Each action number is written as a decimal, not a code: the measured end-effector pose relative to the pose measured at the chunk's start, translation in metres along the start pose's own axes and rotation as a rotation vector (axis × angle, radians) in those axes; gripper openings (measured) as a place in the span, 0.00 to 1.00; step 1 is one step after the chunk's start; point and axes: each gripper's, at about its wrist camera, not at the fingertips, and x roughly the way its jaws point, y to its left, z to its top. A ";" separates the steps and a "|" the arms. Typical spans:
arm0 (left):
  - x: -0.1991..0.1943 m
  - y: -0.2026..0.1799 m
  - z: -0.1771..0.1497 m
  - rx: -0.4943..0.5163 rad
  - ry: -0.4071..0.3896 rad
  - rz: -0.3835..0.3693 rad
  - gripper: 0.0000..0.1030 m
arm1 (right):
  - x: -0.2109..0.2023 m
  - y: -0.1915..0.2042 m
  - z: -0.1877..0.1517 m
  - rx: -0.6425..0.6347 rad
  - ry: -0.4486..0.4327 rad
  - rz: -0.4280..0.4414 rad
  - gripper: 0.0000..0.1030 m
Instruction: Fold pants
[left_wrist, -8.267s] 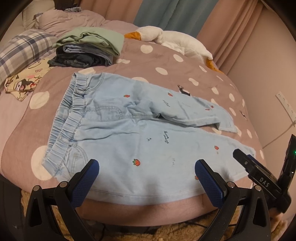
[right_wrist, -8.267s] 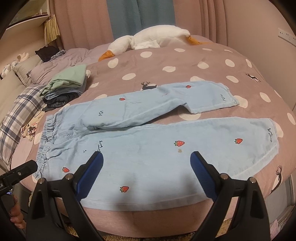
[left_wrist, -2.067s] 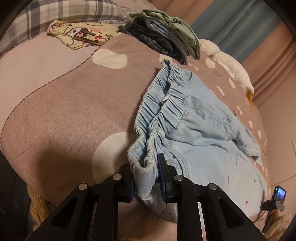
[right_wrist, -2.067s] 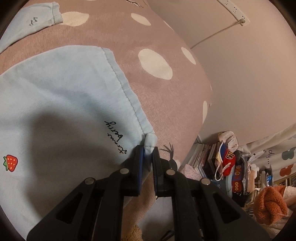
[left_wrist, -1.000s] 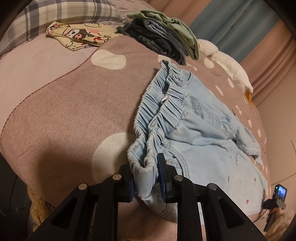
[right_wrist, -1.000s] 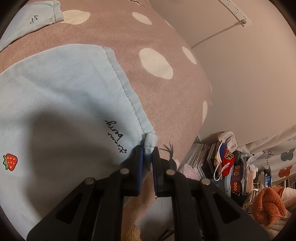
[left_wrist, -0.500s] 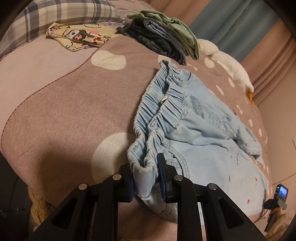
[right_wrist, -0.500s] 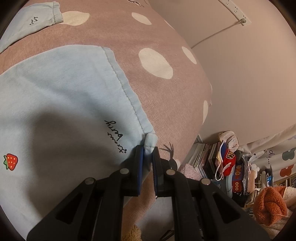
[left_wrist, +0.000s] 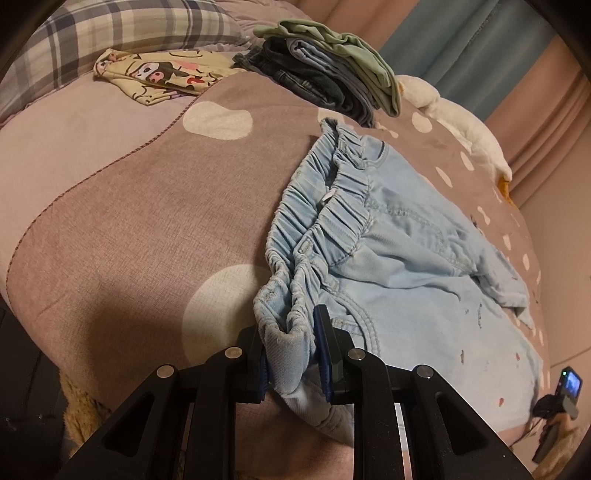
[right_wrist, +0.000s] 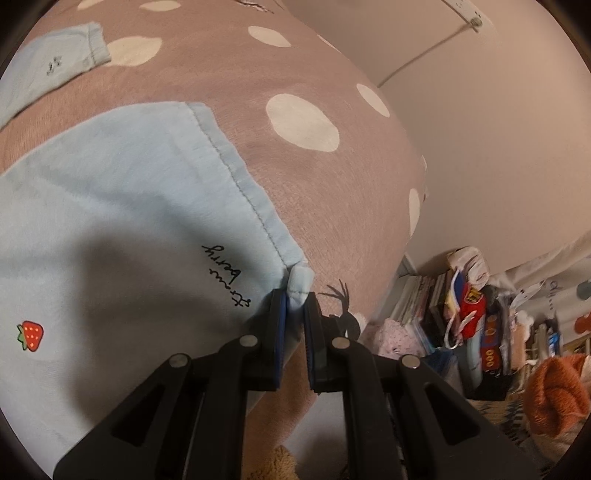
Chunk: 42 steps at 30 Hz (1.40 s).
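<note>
Light blue pants (left_wrist: 406, 258) with small strawberry prints lie spread on a brown bedspread with white dots. My left gripper (left_wrist: 291, 347) is shut on the near corner of the gathered elastic waistband (left_wrist: 317, 221) at the bed's front edge. In the right wrist view, the near pant leg (right_wrist: 110, 221) lies flat, and my right gripper (right_wrist: 294, 306) is shut on the near corner of its hem (right_wrist: 299, 278). The other leg's cuff (right_wrist: 55, 62) shows at the upper left. Far right in the left wrist view, the right gripper's device (left_wrist: 565, 398) sits in a hand.
A stack of folded clothes (left_wrist: 332, 70) sits behind the waistband, with a cartoon-print cloth (left_wrist: 162, 74) and a plaid pillow (left_wrist: 110, 33) to its left. A white plush goose (left_wrist: 461, 129) lies at the back. Right of the bed are a wall, a cable and floor clutter (right_wrist: 469, 314).
Both grippers stay clamped on the same corners of the pants. The right wrist view has tilted slightly; otherwise nothing has moved.
</note>
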 end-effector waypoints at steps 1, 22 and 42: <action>0.001 0.000 0.000 -0.001 0.001 0.003 0.21 | 0.000 -0.003 0.000 0.012 0.000 0.015 0.09; 0.005 -0.017 0.003 0.005 0.036 0.147 0.21 | 0.017 -0.044 -0.008 0.202 -0.042 0.344 0.10; -0.066 -0.104 0.037 0.058 -0.036 0.012 0.78 | -0.040 -0.083 -0.014 0.247 -0.239 0.544 0.75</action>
